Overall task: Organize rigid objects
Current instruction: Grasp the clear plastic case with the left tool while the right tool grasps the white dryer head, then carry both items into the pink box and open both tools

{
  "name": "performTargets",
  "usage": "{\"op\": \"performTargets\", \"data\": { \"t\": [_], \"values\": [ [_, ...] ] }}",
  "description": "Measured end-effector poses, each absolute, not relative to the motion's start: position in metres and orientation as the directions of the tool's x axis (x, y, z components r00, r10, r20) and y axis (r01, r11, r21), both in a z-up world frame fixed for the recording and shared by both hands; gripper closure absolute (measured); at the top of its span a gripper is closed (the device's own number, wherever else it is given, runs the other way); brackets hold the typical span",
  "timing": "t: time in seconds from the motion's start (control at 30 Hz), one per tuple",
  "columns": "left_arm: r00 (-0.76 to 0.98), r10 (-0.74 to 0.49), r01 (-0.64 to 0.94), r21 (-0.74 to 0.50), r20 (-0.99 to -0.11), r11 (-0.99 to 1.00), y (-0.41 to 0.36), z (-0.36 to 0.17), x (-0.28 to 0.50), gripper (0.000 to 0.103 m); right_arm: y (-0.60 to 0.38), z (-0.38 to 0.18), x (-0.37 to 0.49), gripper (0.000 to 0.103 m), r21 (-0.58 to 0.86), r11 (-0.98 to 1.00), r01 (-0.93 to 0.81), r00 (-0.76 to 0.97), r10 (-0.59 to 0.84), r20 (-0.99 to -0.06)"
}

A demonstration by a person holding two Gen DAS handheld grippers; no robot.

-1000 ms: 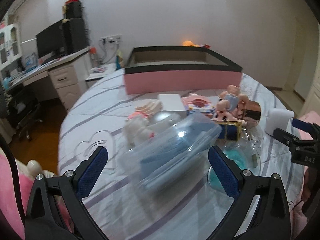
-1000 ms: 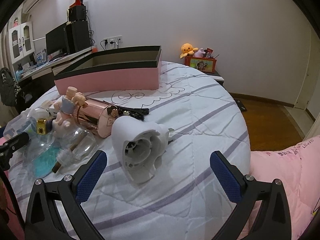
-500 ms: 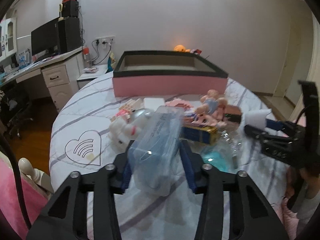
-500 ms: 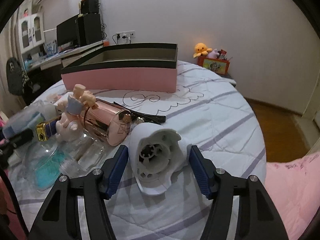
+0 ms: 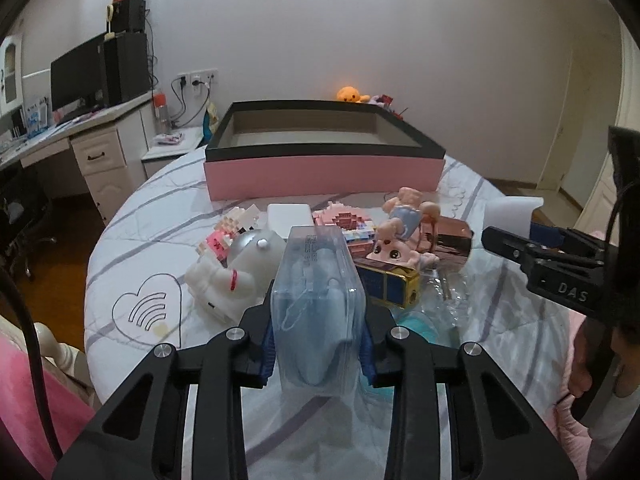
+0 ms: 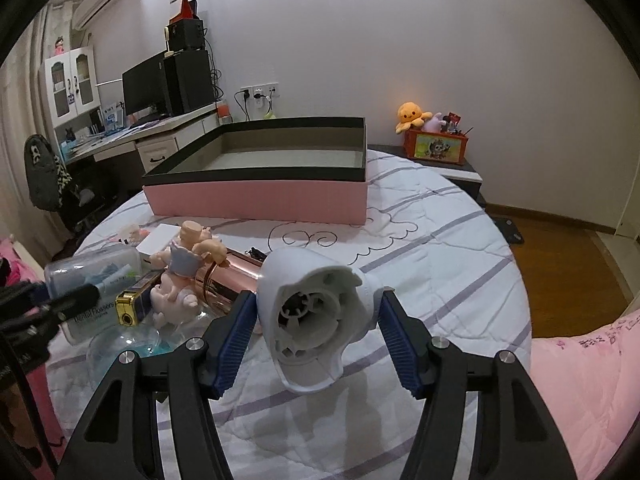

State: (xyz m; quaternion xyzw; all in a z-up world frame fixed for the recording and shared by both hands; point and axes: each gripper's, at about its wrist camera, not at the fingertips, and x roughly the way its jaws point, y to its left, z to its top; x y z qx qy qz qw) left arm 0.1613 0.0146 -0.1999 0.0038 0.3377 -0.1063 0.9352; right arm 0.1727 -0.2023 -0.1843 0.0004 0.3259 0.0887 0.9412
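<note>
A clear plastic box of blue dental flossers (image 5: 316, 300) sits between the blue pads of my left gripper (image 5: 318, 340). The jaws are closing and the pads press on its sides. My right gripper (image 6: 318, 336) is shut on a white plastic dryer-like housing (image 6: 316, 308), held just above the bedspread with a shadow under it. The left wrist view shows that gripper (image 5: 516, 240) at the right edge. A pink storage box with a black rim (image 5: 320, 176) stands open and empty at the back of the round bed.
Between the grippers lie a white astronaut figure (image 5: 236, 272), a pink block model (image 5: 344, 224), a baby doll (image 5: 400, 232), a rose-gold cylinder (image 5: 452, 240) and a gold-and-blue case (image 5: 388, 284). A desk with a monitor (image 5: 80, 76) stands at the left. Pink bedding (image 6: 580, 380) lies at the right.
Both grippers went from wide open to closed: the left on the clear flosser box, the right on the white housing. The right one has risen slightly with it.
</note>
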Motion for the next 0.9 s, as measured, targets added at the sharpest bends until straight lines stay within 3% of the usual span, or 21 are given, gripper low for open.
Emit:
{"op": "performTargets", "data": {
  "t": [0.1,0.27,0.5,0.67,0.9],
  "values": [
    [0.747,-0.167,0.181,-0.044,-0.644,0.982,0.008,-0.202,0.168,0.071,-0.201,-0.186,0.176,0.04,0.069,0.984,-0.165,0.766,0.172,-0.619],
    [0.81,-0.178,0.188,-0.039,-0.559,0.981,0.002,-0.167,0.167,0.071,-0.197,-0.17,0.176,0.04,0.066,0.982,-0.177,0.787,0.182,-0.59],
    [0.844,-0.185,0.213,-0.002,-0.504,0.977,-0.014,-0.119,0.216,0.071,-0.183,-0.137,0.209,0.04,0.079,0.976,-0.202,0.809,0.212,-0.548],
    [0.801,-0.18,0.213,-0.009,-0.571,0.977,-0.016,-0.115,0.286,0.071,-0.174,-0.122,0.261,0.039,0.111,0.973,-0.203,0.798,0.23,-0.557],
    [0.69,-0.121,0.175,0.002,-0.714,0.985,-0.019,-0.151,0.376,0.071,-0.164,-0.139,0.349,0.039,0.156,0.972,-0.178,0.723,0.237,-0.649]
  ]
}}
